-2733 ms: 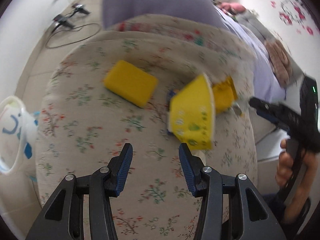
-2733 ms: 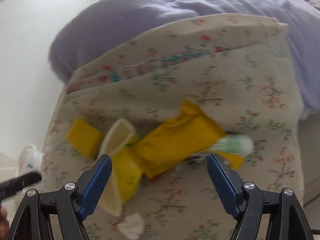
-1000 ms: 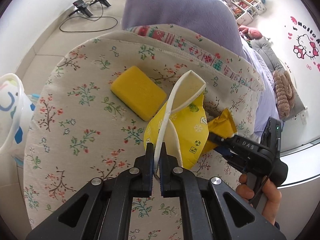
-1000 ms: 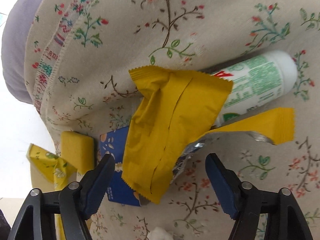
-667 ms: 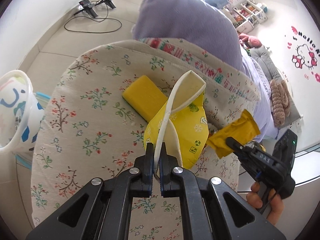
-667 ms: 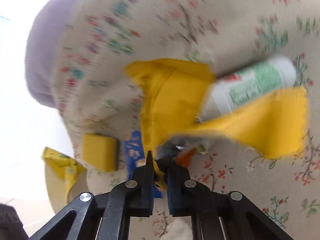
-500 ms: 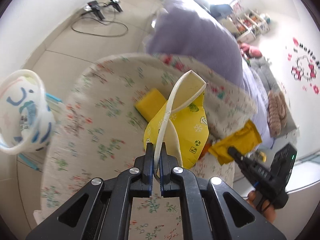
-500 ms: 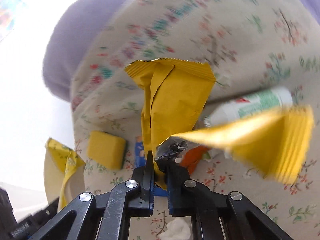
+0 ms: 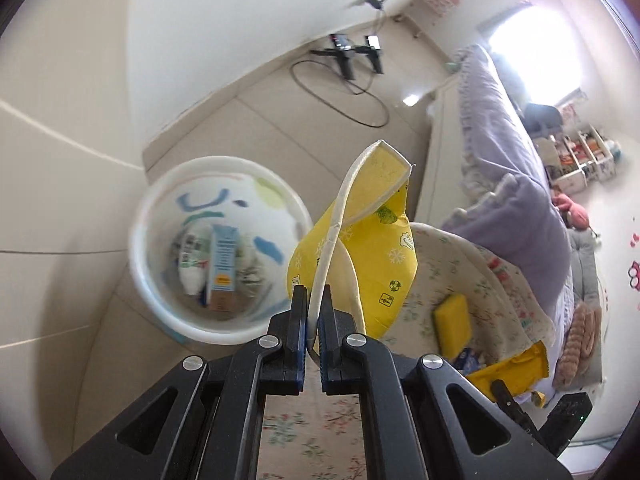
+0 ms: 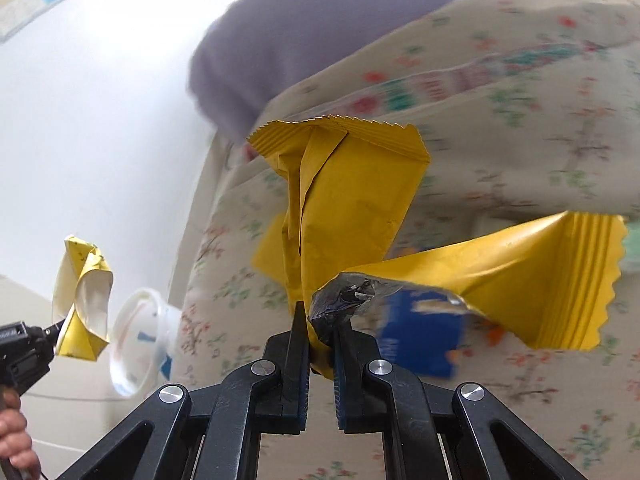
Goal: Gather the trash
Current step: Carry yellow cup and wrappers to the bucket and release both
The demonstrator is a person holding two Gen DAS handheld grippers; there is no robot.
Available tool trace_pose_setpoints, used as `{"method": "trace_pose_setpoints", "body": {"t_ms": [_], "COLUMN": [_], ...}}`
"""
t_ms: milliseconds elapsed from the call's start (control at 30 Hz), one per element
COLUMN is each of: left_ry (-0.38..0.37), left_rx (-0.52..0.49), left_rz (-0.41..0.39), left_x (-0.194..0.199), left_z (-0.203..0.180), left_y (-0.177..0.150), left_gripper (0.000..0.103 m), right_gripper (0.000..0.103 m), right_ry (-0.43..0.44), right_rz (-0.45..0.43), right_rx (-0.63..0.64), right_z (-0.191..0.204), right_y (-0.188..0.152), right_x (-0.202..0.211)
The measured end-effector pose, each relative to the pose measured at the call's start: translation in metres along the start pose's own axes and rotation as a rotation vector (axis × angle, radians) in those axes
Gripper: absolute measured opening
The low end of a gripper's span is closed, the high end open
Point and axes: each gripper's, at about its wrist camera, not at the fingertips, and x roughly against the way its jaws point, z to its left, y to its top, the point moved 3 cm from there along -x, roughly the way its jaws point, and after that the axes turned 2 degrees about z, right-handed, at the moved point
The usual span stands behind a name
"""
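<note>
A crushed yellow cup point(image 9: 352, 240) hangs beside the white bin point(image 9: 216, 248), pinched by its rim in the left claw point(image 9: 313, 320). The right claw point(image 10: 320, 344) grips a yellow wrapper point(image 10: 352, 208) above the floral blanket point(image 10: 520, 140), near a sponge point(image 9: 452, 320).

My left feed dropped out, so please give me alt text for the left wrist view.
The left gripper, jaws shut, holds a crushed yellow paper cup beside a white plastic bin holding discarded packaging; a yellow sponge lies on the floral bedcover.
</note>
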Motion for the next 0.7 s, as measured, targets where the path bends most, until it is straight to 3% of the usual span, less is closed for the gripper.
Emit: {"method": "trace_pose_setpoints", "body": {"t_ms": [433,600,700], "left_ry": [0.115,0.149,0.155], "left_rx": [0.049,0.072,0.075], "left_rz": [-0.003,0.001,0.007], "left_x": [-0.01,-0.017,-0.021], "left_z": [0.055,0.067,0.071], "left_y": [0.03,0.039,0.042], "left_gripper": [0.005,0.005,0.005], "right_gripper": [0.008,0.008,0.008], "right_ry": [0.136,0.201,0.194], "right_rz": [0.139,0.2,0.225], "right_rx": [0.286,0.329,0.369], "right_z": [0.171,0.231,0.266], "right_y": [-0.031,-0.047,-0.054], "right_x": [-0.098,-0.142,-0.173]}}
